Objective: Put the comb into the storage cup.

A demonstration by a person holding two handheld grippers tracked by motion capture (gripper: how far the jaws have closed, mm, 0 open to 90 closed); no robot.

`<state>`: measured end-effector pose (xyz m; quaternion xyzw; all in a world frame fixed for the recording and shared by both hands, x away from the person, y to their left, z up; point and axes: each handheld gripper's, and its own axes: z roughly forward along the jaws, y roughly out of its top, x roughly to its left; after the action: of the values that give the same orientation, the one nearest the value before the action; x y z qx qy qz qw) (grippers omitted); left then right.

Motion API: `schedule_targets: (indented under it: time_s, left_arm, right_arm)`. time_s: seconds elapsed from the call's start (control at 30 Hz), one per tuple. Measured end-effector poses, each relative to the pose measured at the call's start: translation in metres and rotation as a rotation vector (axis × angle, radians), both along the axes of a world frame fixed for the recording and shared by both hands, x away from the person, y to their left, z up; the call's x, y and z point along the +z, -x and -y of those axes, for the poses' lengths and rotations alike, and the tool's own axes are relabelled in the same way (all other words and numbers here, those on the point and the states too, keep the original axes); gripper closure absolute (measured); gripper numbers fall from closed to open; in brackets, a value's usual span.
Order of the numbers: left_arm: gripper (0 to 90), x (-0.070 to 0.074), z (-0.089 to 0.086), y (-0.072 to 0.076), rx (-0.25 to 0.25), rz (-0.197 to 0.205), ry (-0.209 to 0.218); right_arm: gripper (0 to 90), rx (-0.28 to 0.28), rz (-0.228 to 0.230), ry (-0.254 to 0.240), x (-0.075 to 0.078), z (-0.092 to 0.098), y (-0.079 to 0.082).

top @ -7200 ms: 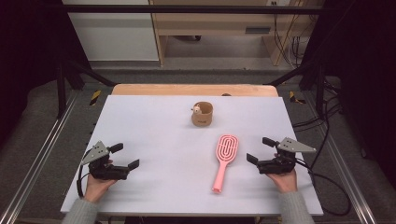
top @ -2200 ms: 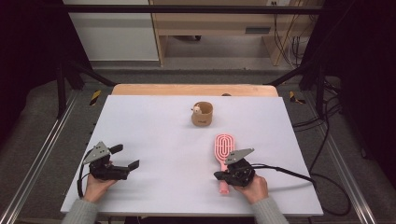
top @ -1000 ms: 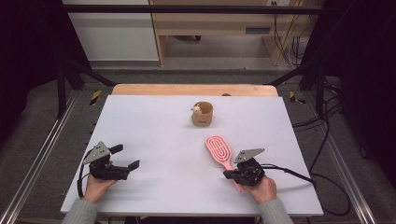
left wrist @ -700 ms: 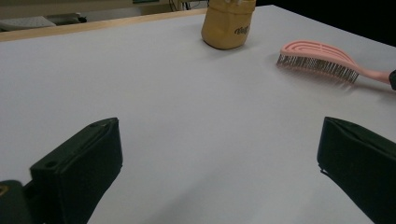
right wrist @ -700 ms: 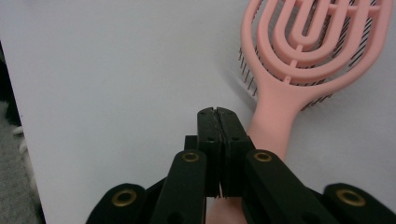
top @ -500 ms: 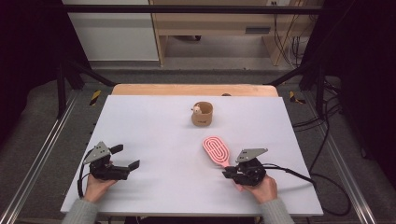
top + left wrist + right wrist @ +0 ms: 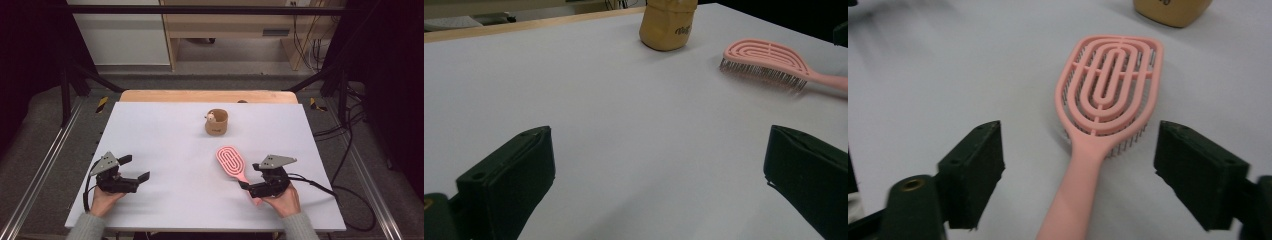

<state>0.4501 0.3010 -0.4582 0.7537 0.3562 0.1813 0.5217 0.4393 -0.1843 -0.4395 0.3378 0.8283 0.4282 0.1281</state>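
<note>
While the right gripper (image 7: 1078,165) has just been opening, wide jaws flank the brush (image 7: 1103,115), seemingly untouched; left gripper (image 7: 649,200) gapes empty.

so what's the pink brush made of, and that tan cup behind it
Pink brush: looks like moulded plastic, matte and smooth, one-piece openwork back and handle; the thin dark bristles beneath could be plastic or metal. Tan cup: matte, soft-edged and slightly rounded, maybe silicone or cardboard; too small to tell.

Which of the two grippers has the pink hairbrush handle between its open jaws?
The right gripper: the pink hairbrush handle lies between its jaws, which have just been opening. The left gripper has bare table between its jaws.
</note>
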Motion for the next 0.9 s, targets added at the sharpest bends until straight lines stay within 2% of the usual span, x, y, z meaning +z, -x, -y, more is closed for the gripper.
schedule_targets:
  time_s: [0.03, 0.13, 0.2, 0.5, 0.9]
  left_arm:
    - [0.0, 0.000, 0.000, 0.000, 0.000, 0.000, 0.000]
    - [0.0, 0.000, 0.000, 0.000, 0.000, -0.001, -0.001]
    - [0.0, 0.000, 0.000, 0.000, -0.001, -0.001, -0.002]
    - [0.0, -0.001, 0.001, 0.000, -0.001, -0.003, -0.004]
    - [0.0, -0.001, 0.001, -0.001, -0.001, -0.005, -0.005]
  right_arm:
    - [13.1, 0.000, 0.000, 0.000, 0.000, 0.000, 0.000]
    - [3.8, -0.043, 0.000, 0.020, 0.001, 0.000, -0.001]
    - [0.7, -0.054, -0.008, 0.028, 0.002, 0.001, -0.002]
    - [0.2, -0.073, 0.002, 0.064, 0.004, -0.002, -0.005]
    - [0.4, -0.078, -0.025, 0.074, 0.005, -0.012, -0.011]
